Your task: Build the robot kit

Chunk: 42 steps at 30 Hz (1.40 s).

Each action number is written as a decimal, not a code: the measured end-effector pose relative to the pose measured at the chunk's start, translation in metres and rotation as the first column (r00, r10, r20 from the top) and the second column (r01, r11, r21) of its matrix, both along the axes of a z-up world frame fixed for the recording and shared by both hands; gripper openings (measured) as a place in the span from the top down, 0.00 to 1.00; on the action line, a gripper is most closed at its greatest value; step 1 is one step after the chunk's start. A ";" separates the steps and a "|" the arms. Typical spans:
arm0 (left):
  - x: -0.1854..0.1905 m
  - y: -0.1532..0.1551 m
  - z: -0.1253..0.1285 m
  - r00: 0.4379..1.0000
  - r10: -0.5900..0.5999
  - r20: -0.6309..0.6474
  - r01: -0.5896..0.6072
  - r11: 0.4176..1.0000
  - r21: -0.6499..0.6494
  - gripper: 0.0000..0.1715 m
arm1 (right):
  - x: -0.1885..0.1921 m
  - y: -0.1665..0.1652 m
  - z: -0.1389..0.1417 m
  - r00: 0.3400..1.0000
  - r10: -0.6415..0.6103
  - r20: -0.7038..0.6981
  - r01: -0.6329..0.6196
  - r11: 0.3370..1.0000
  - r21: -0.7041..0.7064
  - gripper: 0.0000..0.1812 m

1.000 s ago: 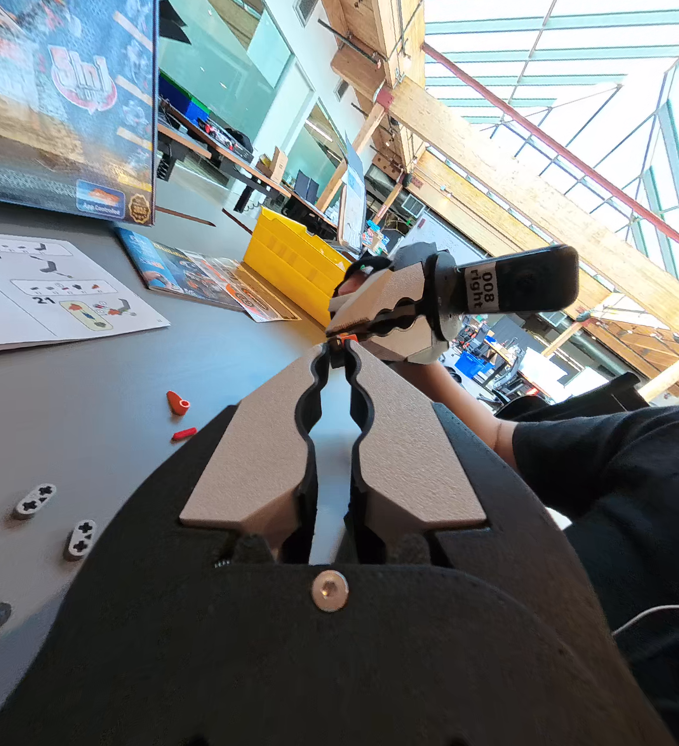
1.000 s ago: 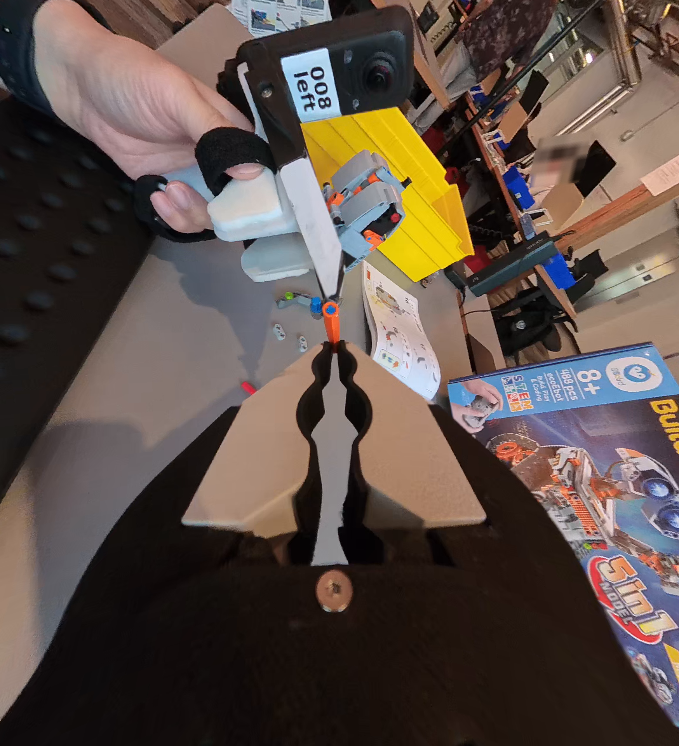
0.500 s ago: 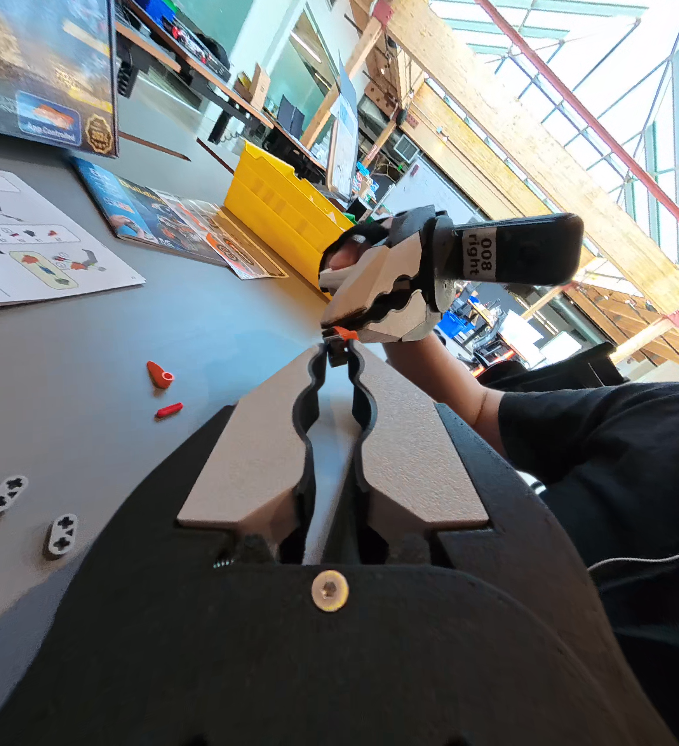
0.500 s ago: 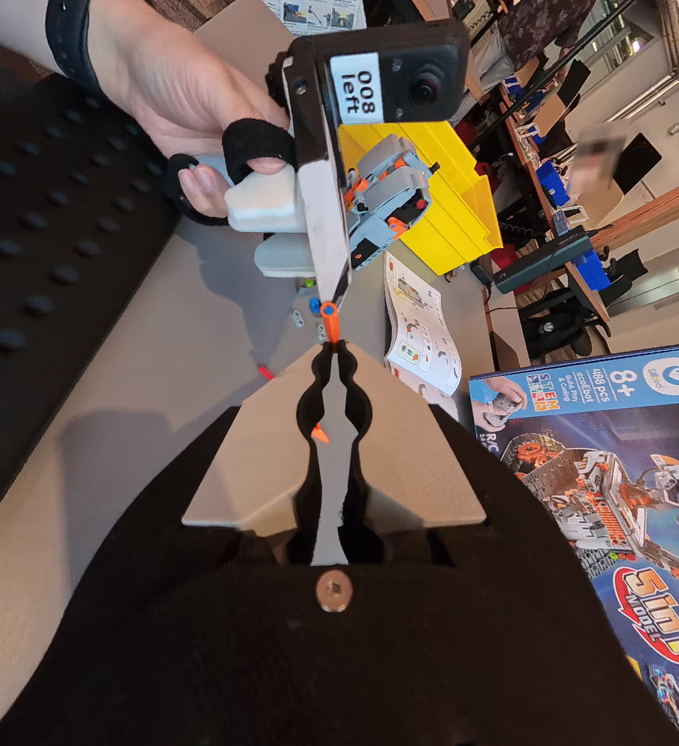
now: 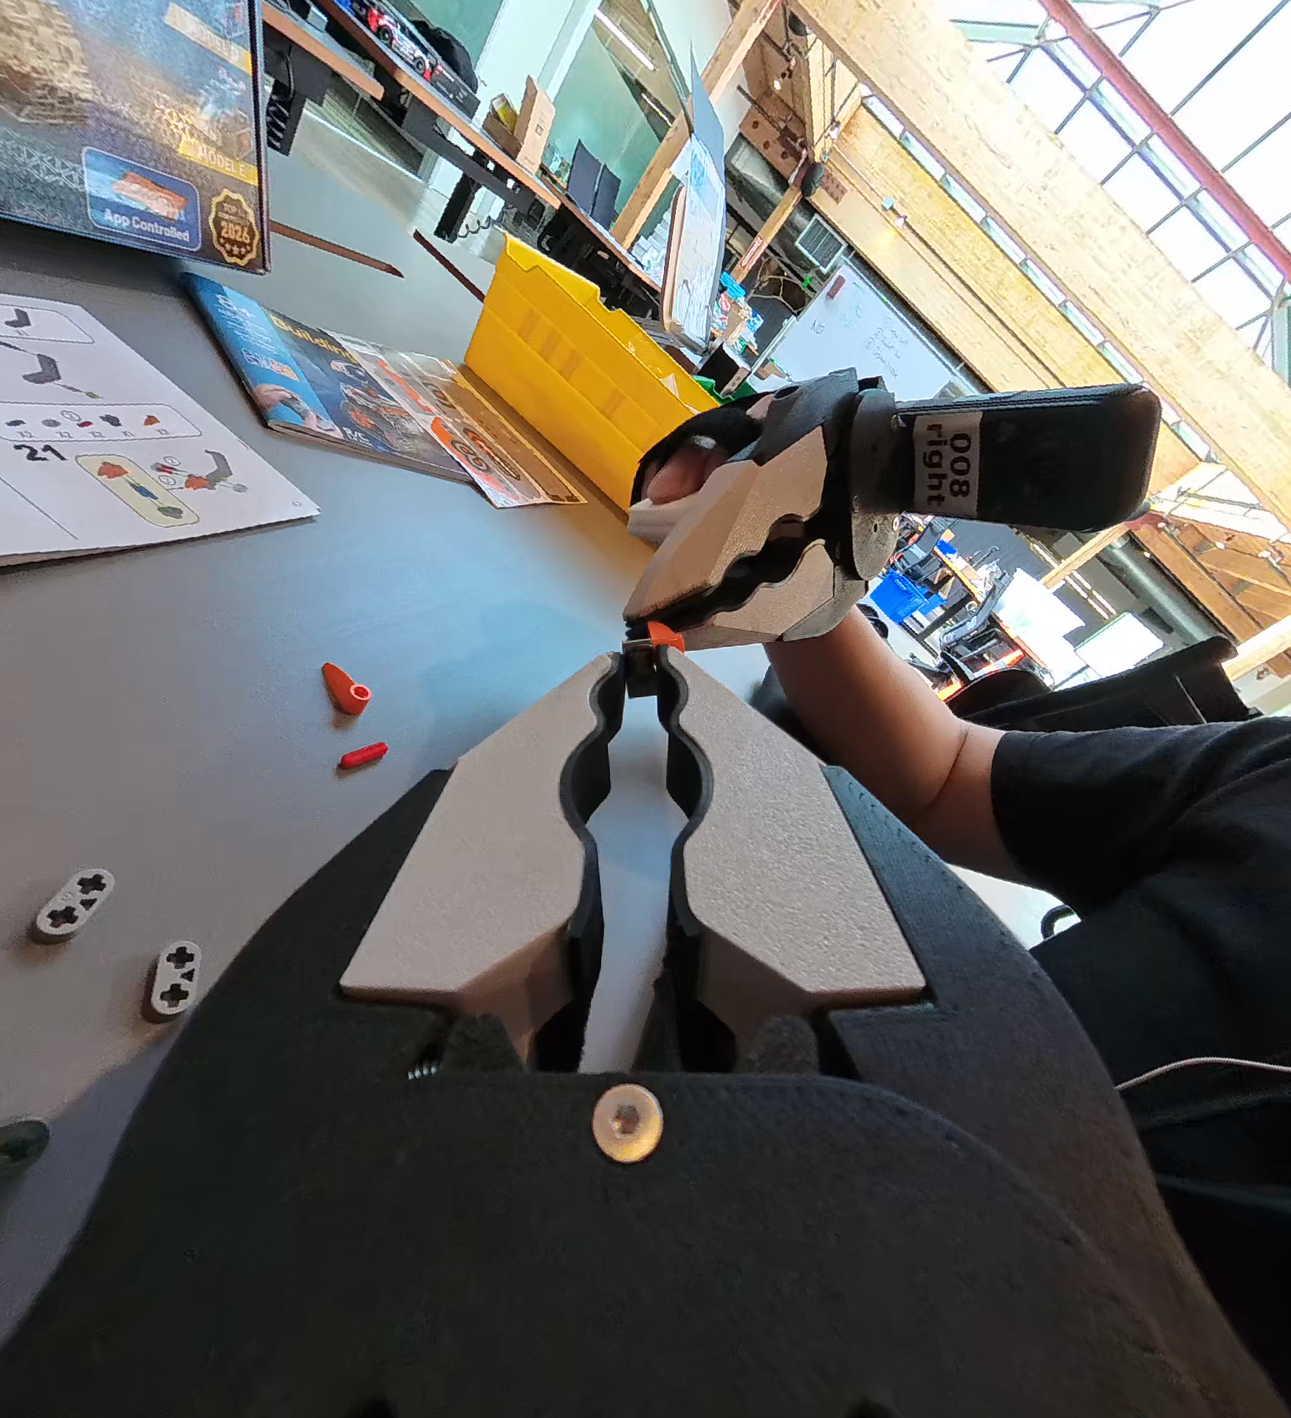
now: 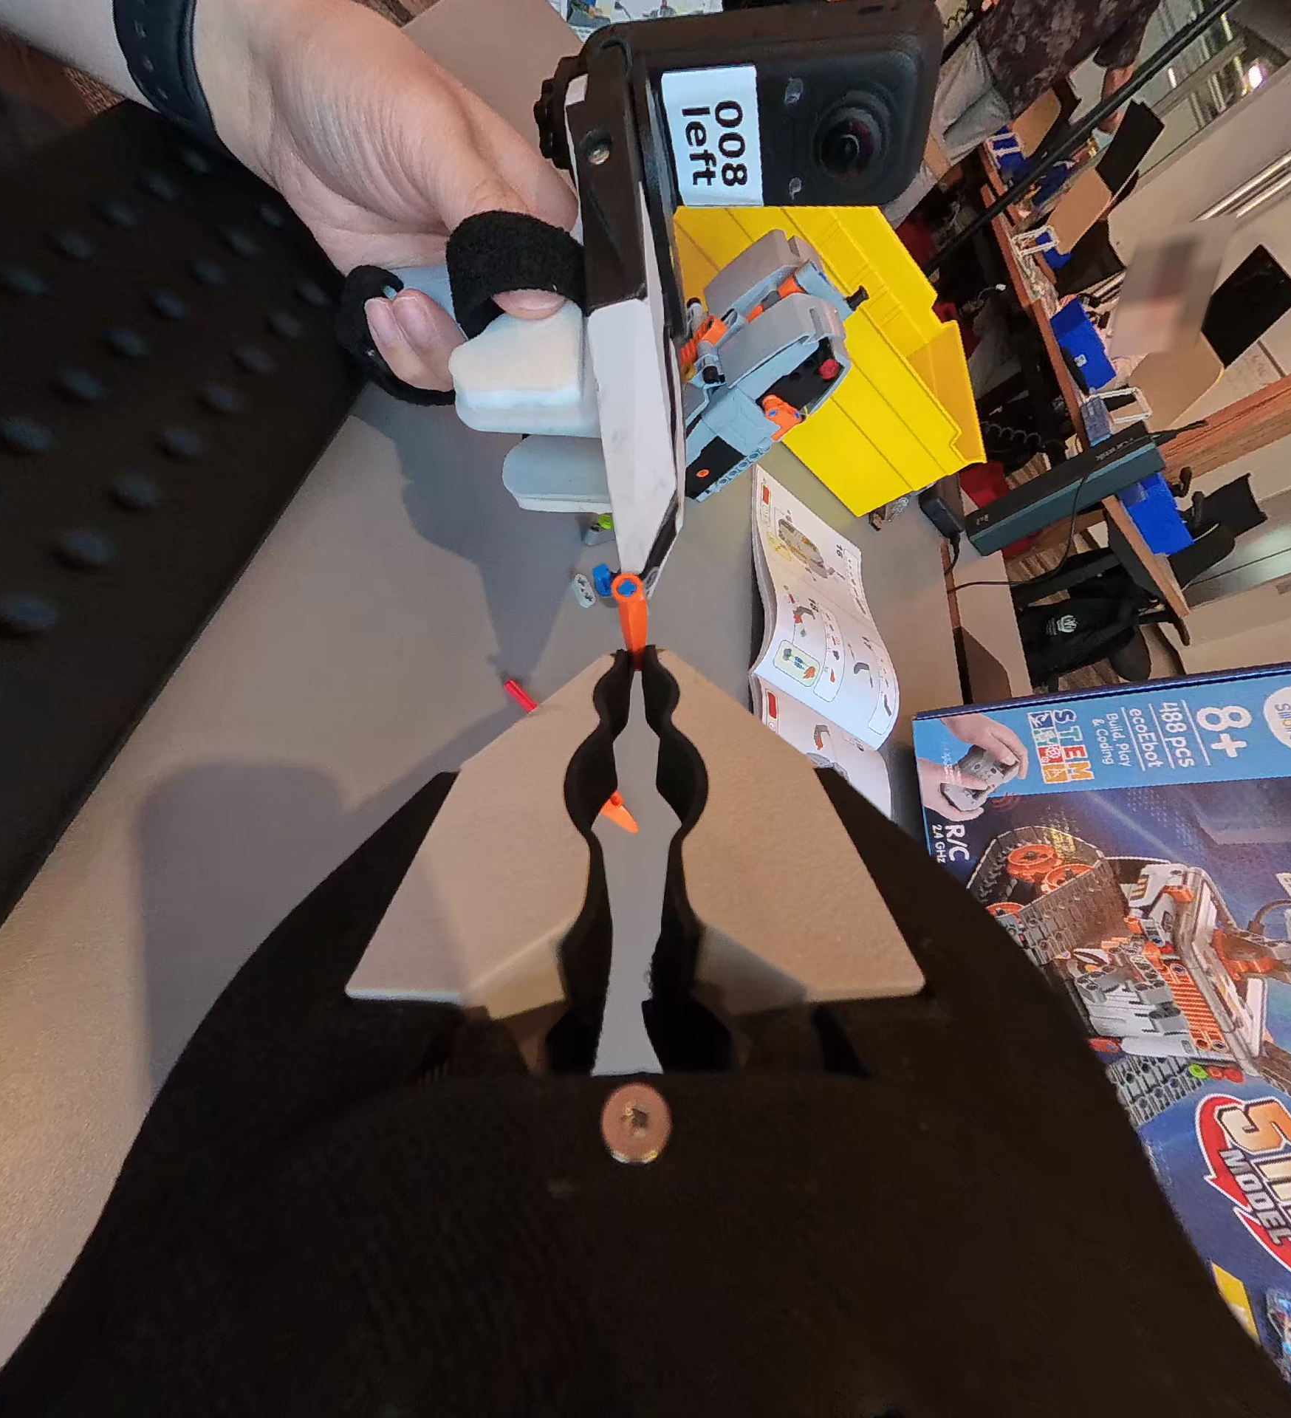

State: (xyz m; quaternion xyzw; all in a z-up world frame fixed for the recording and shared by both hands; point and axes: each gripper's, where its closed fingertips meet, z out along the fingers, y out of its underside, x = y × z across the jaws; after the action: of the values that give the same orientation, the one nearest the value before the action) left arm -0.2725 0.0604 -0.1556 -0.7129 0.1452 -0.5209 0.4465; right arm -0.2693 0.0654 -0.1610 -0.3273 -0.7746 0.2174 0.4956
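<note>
My right gripper is shut on the narrow end of an orange tooth-shaped piece and holds it above the grey table. My left gripper is shut on a small pin, which looks blue in the right wrist view. The pin sits at the hole in the orange piece's wide end. The two grippers meet tip to tip; the right one and its orange piece also show in the left wrist view. The left one shows in the right wrist view.
On the table lie a second orange tooth, a red pin, two grey two-hole beams, an instruction sheet and a booklet. A grey model, a yellow bin and the kit's box stand farther off.
Both grippers have stayed shut and tip to tip and have shifted together a little. The loose orange tooth on the table has come into sight between the right gripper's fingers.
</note>
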 end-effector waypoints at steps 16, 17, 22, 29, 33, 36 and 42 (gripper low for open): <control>-0.027 0.000 0.021 0.990 0.133 0.037 -0.137 0.981 0.138 0.97 | 0.007 0.062 -0.058 0.975 -0.091 0.200 0.151 0.940 -0.305 0.87; -0.025 0.000 0.021 0.991 0.129 0.036 -0.133 0.981 0.139 0.97 | 0.004 0.064 -0.062 0.974 -0.075 0.215 0.136 0.949 -0.283 0.88; -0.027 0.004 0.017 0.990 0.140 0.036 -0.143 0.983 0.114 0.97 | -0.011 0.067 -0.075 0.945 0.019 0.326 0.096 0.939 -0.331 0.92; -0.032 0.005 0.019 0.985 0.149 0.084 -0.156 0.984 0.082 0.97 | -0.012 0.052 -0.090 0.902 0.121 0.415 0.067 0.909 -0.411 0.93; -0.032 0.007 0.016 0.985 0.150 0.085 -0.155 0.986 0.066 0.97 | -0.012 0.060 -0.091 0.901 0.075 0.428 0.115 0.909 -0.400 0.95; -0.031 0.006 0.014 0.986 0.151 0.074 -0.156 0.986 0.062 0.97 | -0.008 0.063 -0.094 0.881 0.036 0.471 0.169 0.907 -0.386 0.93; -0.032 0.007 0.013 0.985 0.152 0.077 -0.156 0.986 0.052 0.97 | 0.001 0.063 -0.093 0.846 -0.018 0.533 0.241 0.905 -0.351 0.86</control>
State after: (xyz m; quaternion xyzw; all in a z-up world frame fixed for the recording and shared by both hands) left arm -0.3046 0.0671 -0.1427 -0.6892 0.0883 -0.5063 0.5108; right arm -0.2687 0.1286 -0.2543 -0.5213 -0.7926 0.2418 0.2039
